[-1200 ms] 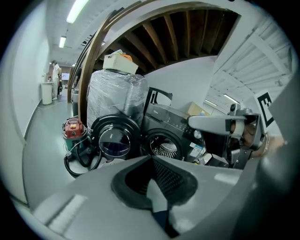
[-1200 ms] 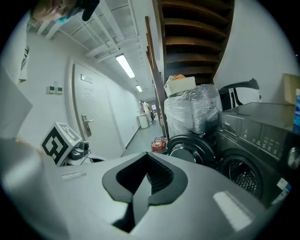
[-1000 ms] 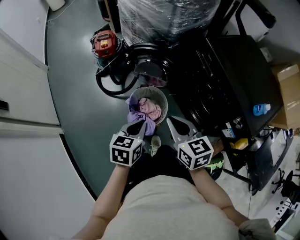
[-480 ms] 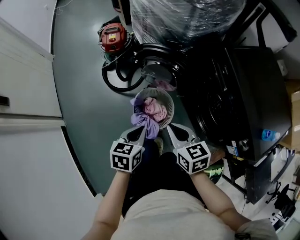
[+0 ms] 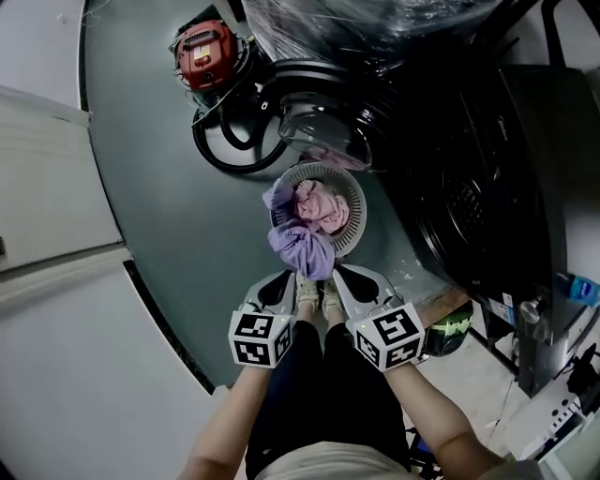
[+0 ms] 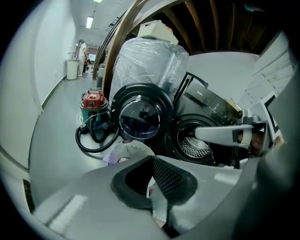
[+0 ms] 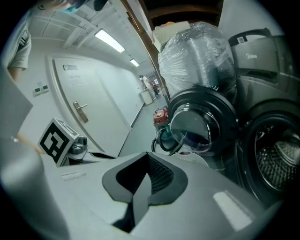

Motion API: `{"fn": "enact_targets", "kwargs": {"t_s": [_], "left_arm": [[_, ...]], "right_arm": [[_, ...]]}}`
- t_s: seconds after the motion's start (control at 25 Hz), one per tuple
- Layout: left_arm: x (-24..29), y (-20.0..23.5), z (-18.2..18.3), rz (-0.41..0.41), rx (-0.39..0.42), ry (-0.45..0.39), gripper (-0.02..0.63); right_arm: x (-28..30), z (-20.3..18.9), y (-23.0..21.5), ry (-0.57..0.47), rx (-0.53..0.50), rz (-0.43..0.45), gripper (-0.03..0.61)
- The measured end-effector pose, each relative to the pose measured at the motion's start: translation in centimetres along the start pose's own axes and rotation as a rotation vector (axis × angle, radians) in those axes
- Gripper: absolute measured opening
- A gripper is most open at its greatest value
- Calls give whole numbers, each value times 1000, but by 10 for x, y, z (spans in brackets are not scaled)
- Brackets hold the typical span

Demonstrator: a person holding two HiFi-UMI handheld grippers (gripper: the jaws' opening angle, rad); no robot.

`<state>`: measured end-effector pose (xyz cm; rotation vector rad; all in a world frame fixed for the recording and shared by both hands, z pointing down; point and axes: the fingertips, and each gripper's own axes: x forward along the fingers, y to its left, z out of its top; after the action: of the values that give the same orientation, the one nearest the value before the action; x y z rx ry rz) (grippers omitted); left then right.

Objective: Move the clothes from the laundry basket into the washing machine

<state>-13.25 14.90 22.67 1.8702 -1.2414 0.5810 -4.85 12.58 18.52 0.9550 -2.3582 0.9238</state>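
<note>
The round slotted laundry basket (image 5: 349, 202) stands on the floor and holds pink cloth (image 5: 321, 204). A purple garment (image 5: 302, 251) hangs over its near rim. Beyond the basket, the black washing machine's round door (image 5: 314, 131) stands open. The left gripper view shows the basket (image 6: 129, 152), the door (image 6: 140, 117) and the empty drum (image 6: 192, 143). My left gripper (image 5: 278, 286) and right gripper (image 5: 349, 281) sit side by side just short of the basket's near rim. Both are shut with nothing between their jaws. The right gripper view shows the door (image 7: 197, 124) and the drum (image 7: 274, 159).
A red vacuum (image 5: 206, 56) with a coiled black hose (image 5: 230, 150) lies left of the door. A plastic-wrapped bulky item (image 5: 375, 19) stands behind. A dark machine (image 5: 487, 187) fills the right. White panels (image 5: 47, 234) run along the left. The person's shoes (image 5: 314, 295) show between the grippers.
The head view has shifted, so the basket sits higher in frame. Both grippers stay shut and side by side, now a little farther back from the purple garment.
</note>
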Motion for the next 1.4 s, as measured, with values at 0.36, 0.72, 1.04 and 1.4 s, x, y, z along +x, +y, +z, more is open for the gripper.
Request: {"fn": "enact_targets", "kwargs": {"t_s": [0.36,0.72,1.04,1.4], "left_arm": [[116,47,-61,-6,55,135,2],[205,107,-162,29,144,303,228],[241,134,-204,117,471,388,314],[248,133,-200,46,348,419,43]], "right_arm": [[73,-70,-75,39,140,-69,28],[117,-178,-95,141,228,-85,29],[137,-218,-95,178,259,-72,28],[131,-208,-106,146,242,-98,29]]}}
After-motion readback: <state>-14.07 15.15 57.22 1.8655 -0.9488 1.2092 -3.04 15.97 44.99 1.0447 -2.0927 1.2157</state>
